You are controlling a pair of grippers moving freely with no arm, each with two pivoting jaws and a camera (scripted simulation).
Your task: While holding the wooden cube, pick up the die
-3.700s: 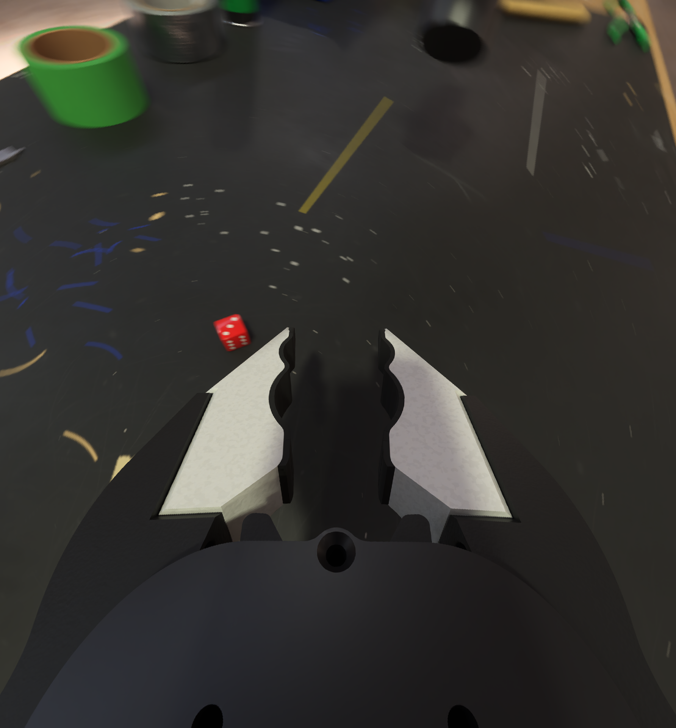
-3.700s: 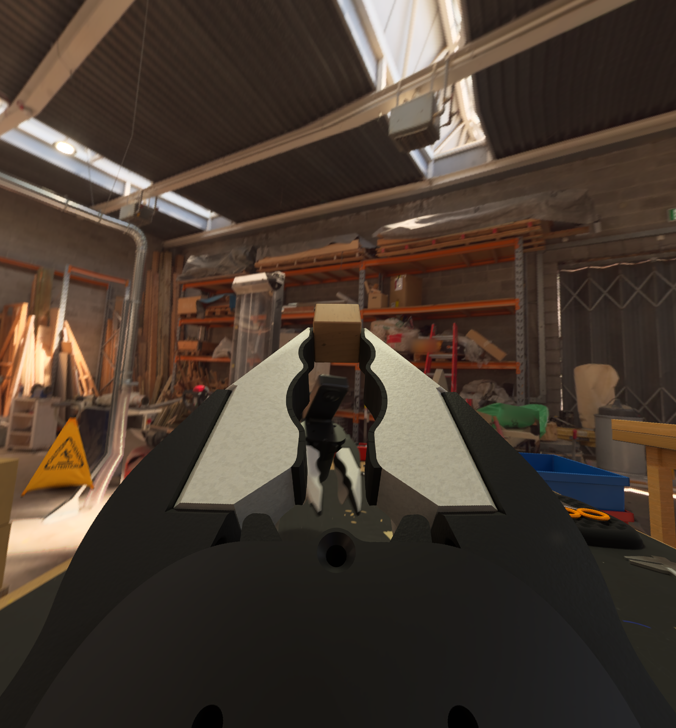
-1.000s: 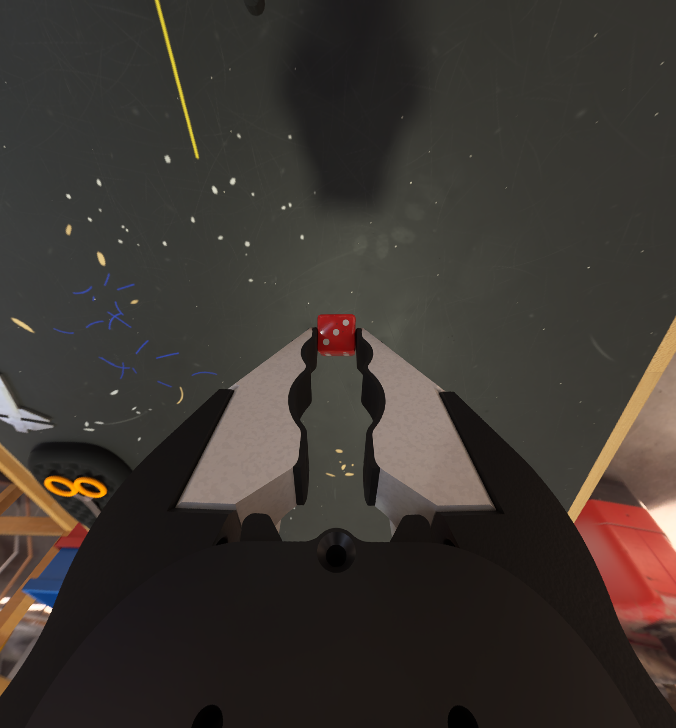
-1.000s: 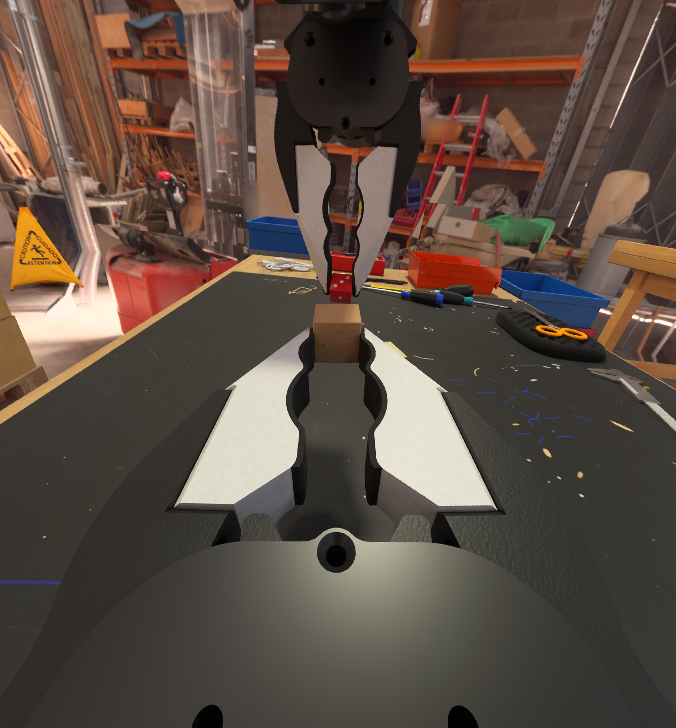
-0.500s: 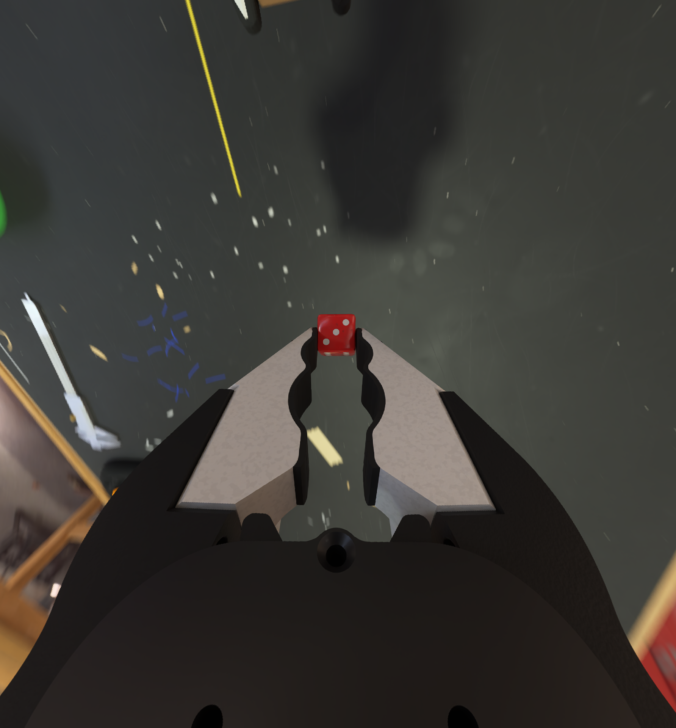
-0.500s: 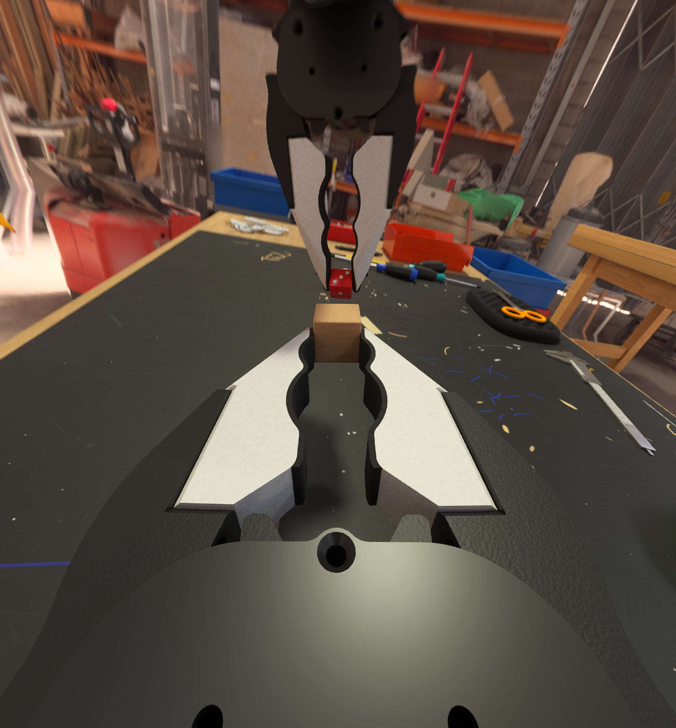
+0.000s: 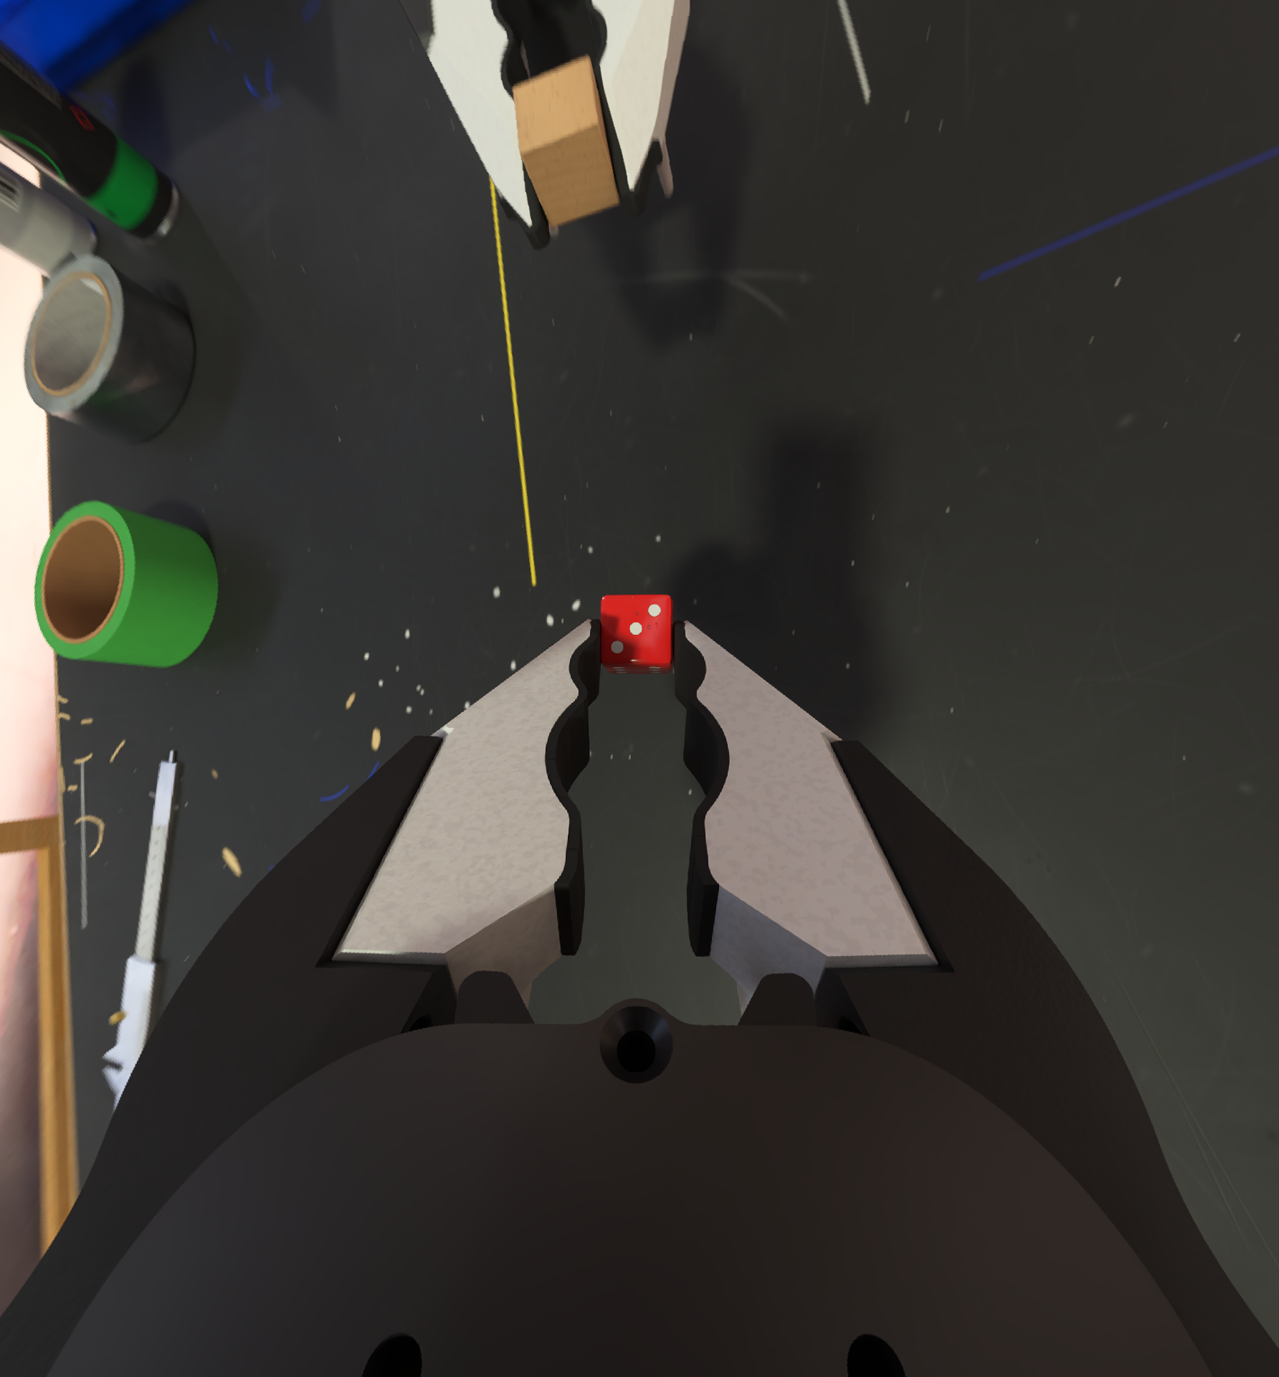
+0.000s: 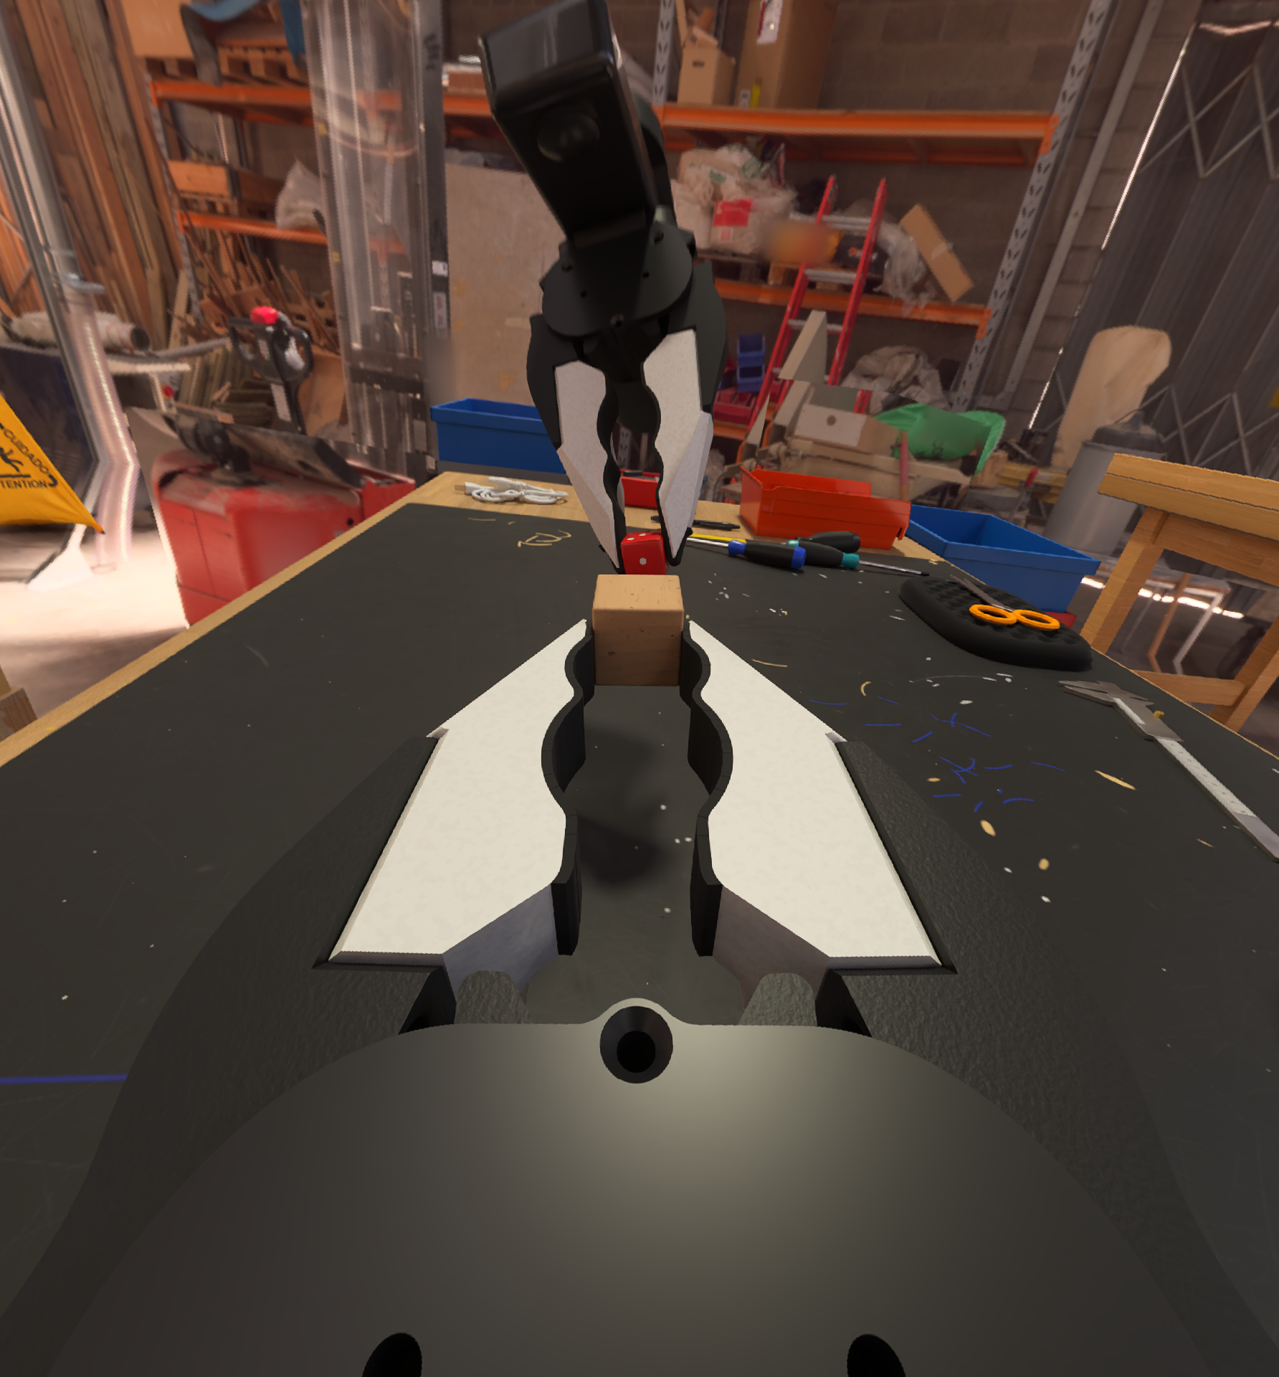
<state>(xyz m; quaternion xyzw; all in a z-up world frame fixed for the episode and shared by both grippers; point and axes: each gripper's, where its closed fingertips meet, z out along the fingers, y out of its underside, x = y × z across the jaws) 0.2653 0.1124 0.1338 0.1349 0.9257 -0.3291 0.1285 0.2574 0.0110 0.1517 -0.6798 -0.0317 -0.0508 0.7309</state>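
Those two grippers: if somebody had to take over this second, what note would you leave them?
Left gripper: shut on the red die, pinched at the fingertips and, in the right wrist view, seemingly clear of the black tabletop.
Right gripper: shut on the wooden cube, held in the air facing the left gripper.
Done: both things are gripped at once; the die looks picked up.
Left: probably only to keep both grips firm and raise the die a little more. The green tape roll and grey tape roll stand well aside.
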